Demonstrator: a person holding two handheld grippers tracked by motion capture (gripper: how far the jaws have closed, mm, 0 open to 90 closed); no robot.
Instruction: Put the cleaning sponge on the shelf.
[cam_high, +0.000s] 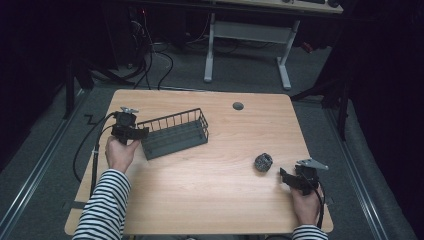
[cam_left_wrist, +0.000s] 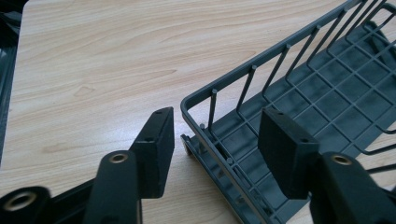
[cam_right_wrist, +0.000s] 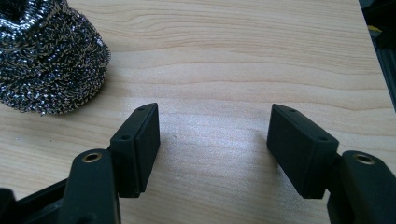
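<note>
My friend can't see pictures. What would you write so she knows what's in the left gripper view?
The left tool straddles the corner wall of a dark grey wire basket, one black jaw outside it and one inside, neither pressing on it. The basket sits on a light wooden table.

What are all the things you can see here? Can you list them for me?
wire basket: one, dark grey, left part of the table, its end wall between the left gripper's jaws
steel scrubber: one, shiny silver, right part of the table, apart from the right gripper
table: one, light wood, under everything
round hole cover: one, grey, far edge of the table
white desk frame: one, on the floor behind the table
left gripper: one, black, jaws astride the basket's end wall, not pressing on it
right gripper: one, black, jaws open over bare wood
striped sleeves: two, black and white, near edge
</note>
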